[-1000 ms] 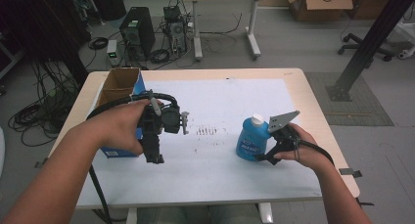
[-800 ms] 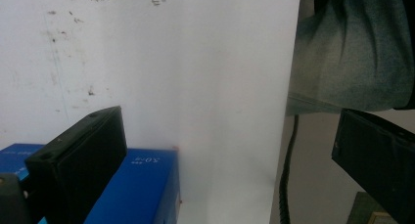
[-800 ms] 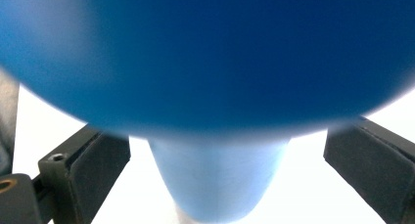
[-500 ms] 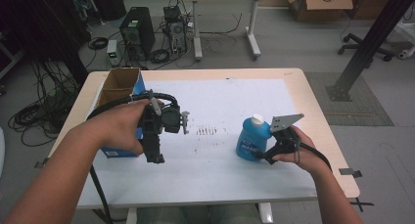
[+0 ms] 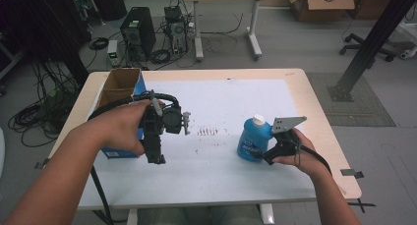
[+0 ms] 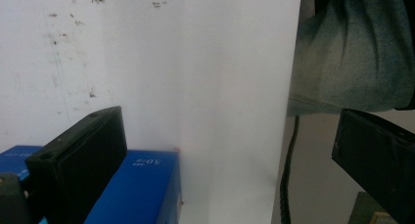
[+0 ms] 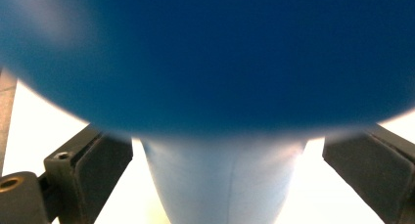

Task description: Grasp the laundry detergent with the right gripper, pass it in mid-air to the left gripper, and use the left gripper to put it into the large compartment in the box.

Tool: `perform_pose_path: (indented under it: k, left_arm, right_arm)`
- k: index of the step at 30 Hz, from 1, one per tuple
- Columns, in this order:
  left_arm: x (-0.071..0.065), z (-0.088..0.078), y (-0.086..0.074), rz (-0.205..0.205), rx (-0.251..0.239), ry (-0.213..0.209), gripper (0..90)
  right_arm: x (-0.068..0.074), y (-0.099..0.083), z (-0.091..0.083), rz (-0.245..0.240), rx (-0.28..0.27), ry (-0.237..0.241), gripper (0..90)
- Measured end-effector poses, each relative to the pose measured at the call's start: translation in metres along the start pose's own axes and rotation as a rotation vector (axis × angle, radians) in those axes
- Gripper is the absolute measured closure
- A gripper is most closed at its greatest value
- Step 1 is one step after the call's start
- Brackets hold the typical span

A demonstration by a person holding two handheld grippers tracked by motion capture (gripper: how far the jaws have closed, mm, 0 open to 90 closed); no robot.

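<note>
A blue bottle (image 5: 252,140) with a white cap stands upright on the white table cover at the right. My right gripper (image 5: 265,154) is at its right side, low on the body. In the right gripper view the blurred bottle (image 7: 225,180) sits between the two jaws, and my right gripper (image 7: 230,141) is open with a narrow gap on each side. My left gripper (image 5: 157,154) hangs above the table's left part, pointing toward the near edge. Its jaws stand wide apart, so my left gripper (image 6: 227,165) is open with nothing in it.
An open cardboard-lined blue box (image 5: 118,92) stands at the table's left edge, and its blue side (image 6: 139,190) lies just under the left jaw. Small dark marks (image 5: 209,131) dot the white cover (image 5: 226,97). The person's trouser leg (image 6: 352,53) lies beyond the near edge.
My right gripper has slid left, closer in around the bottle. The left gripper has barely moved.
</note>
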State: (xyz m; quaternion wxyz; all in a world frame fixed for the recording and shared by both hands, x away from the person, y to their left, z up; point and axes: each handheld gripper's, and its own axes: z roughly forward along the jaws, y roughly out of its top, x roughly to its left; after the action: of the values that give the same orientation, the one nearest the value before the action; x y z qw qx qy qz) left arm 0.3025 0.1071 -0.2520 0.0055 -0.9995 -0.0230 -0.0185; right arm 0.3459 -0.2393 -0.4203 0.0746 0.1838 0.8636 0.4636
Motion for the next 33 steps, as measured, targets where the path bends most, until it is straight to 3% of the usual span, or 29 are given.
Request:
perform_pose_path:
  k: [12,33]
  left_arm:
    - [0.0003,0.0009,0.0006,0.002,-0.002,-0.001,0.3]
    - [0.0018,0.0028,-0.0017,0.002,-0.003,0.001,0.3]
  right_arm:
    - [0.0028,-0.0015,0.0031,0.001,-0.02,-0.014,15.8]
    - [0.0046,-0.0039,0.0034,-0.009,-0.036,-0.029,25.7]
